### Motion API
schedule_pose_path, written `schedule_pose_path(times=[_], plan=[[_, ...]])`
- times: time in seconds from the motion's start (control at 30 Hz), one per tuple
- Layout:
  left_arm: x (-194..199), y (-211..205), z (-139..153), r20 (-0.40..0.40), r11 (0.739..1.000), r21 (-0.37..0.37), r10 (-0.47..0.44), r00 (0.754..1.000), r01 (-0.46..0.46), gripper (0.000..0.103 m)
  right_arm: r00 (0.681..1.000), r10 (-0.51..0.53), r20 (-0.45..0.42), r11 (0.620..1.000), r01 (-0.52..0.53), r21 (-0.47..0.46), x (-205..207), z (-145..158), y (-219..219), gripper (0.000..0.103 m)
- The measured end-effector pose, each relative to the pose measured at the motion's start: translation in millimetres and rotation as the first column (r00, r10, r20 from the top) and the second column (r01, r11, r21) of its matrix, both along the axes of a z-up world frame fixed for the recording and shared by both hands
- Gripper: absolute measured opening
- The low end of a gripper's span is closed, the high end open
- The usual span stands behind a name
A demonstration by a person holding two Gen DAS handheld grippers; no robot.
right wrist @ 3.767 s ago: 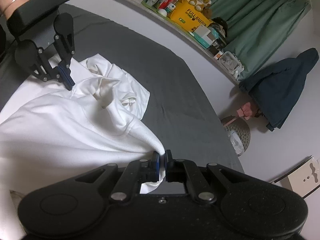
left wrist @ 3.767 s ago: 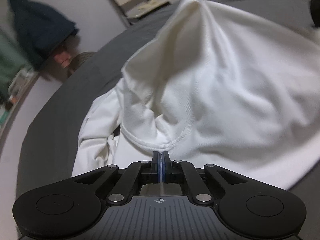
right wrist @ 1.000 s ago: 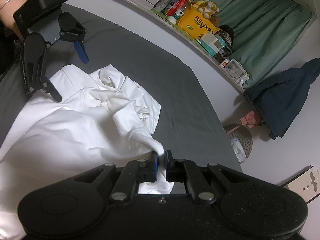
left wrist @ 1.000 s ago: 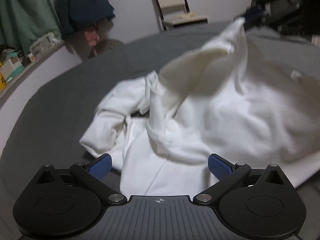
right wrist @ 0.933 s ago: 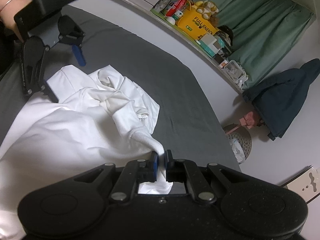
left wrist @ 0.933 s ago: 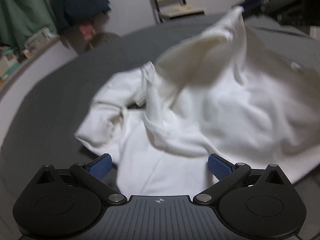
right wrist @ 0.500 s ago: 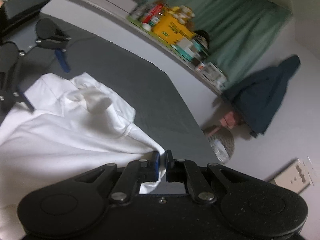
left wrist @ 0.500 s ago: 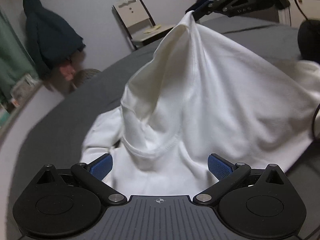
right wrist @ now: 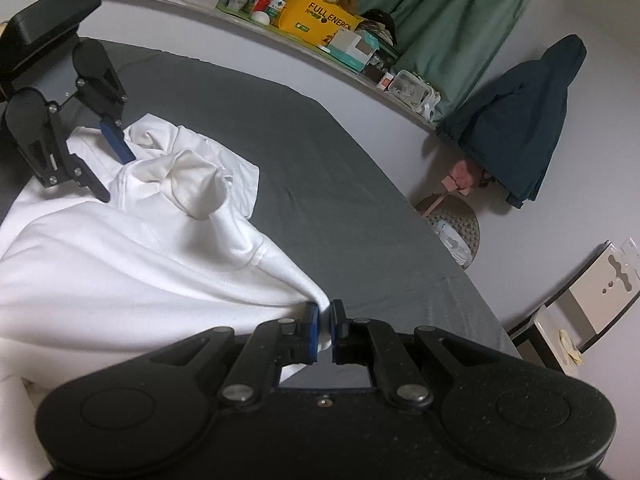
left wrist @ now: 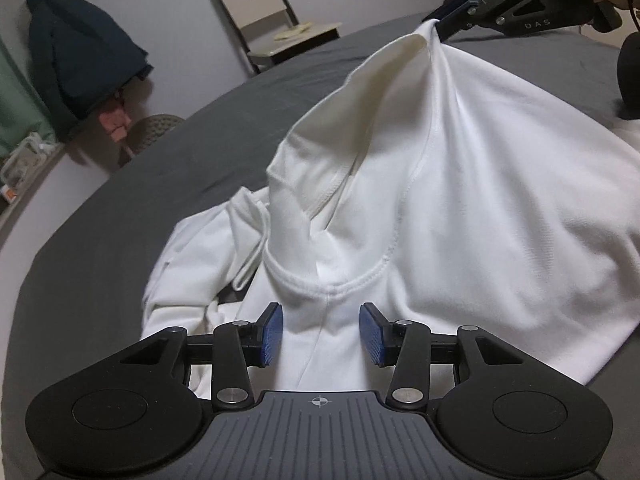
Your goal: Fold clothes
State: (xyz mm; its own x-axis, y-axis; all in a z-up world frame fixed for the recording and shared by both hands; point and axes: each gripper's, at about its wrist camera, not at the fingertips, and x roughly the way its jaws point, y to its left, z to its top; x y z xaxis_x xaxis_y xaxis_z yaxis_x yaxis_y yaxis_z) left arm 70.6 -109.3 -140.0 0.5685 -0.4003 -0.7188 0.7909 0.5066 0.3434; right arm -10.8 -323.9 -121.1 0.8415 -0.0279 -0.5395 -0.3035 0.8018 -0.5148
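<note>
A white sweatshirt [left wrist: 472,184] lies crumpled on the grey bed [left wrist: 100,208]. One corner of it is pulled up into a peak at the top right. There my right gripper [left wrist: 454,4] is shut on the cloth. In the right wrist view that gripper [right wrist: 325,330] pinches the white sweatshirt [right wrist: 120,264] between its blue pads. My left gripper [left wrist: 321,334] is open, its blue pads standing on either side of a stitched seam without touching it. The left gripper [right wrist: 108,164] also shows at the far left of the right wrist view, over the garment's bunched end.
A dark blue coat [right wrist: 524,120] hangs on the wall above a round basket [right wrist: 452,224]. A light chair [left wrist: 264,20] stands past the bed's far edge. A ledge with a yellow box [right wrist: 320,20] and a green curtain [right wrist: 440,12] runs along the bed.
My left gripper's pads have drawn much closer together around the seam. The right gripper still holds the lifted corner, and the cloth peak stands a little taller.
</note>
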Motion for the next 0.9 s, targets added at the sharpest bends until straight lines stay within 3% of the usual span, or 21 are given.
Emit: schedule_pose_path(times=[0.07,0.2,0.4,0.47,0.63,0.77,0.9], plan=[[2.5,-3.4,-3.5,-0.004,1.0,0.003,-0.008,1.0,0.008,0.025,1.0,0.004,0.002,1.0,-0.004,-0.003,-0.1,-0.6,0.0,0.006],[3.7,-0.3,-3.5,-0.03,0.999,-0.044,0.001,1.0,-0.002,0.008,1.0,0.003,0.008,1.0,-0.003,-0.002,-2.3,-0.6,-0.2,0.006],[-17.3,15.8,12.6,0.07,0.994,-0.096,0.05,0.996,-0.044,0.007,1.0,0.006,0.019,1.0,-0.006,-0.002,-11.7,3.8,2.0,0.006],[-33.1,21.0,22.9,0.127,0.996,-0.08,0.039,0.991,-0.029,0.007,0.999,0.01,0.034,1.0,-0.011,0.002,-17.2,9.0,5.0,0.006],[-70.9,39.0,63.0,0.267,0.998,-0.057,0.037,0.963,-0.022,0.007,0.988,0.039,0.148,0.999,-0.04,0.004,-44.9,39.3,21.6,0.006],[-97.0,54.9,117.8,0.436,0.996,-0.073,0.081,0.896,-0.055,0.007,0.959,0.046,0.281,0.999,-0.052,0.013,-76.6,79.5,31.7,0.006],[-118.3,68.3,190.2,0.606,0.985,-0.143,0.165,0.778,-0.098,0.001,0.911,0.051,0.409,0.998,-0.065,0.02,-108.3,119.7,41.9,0.006]])
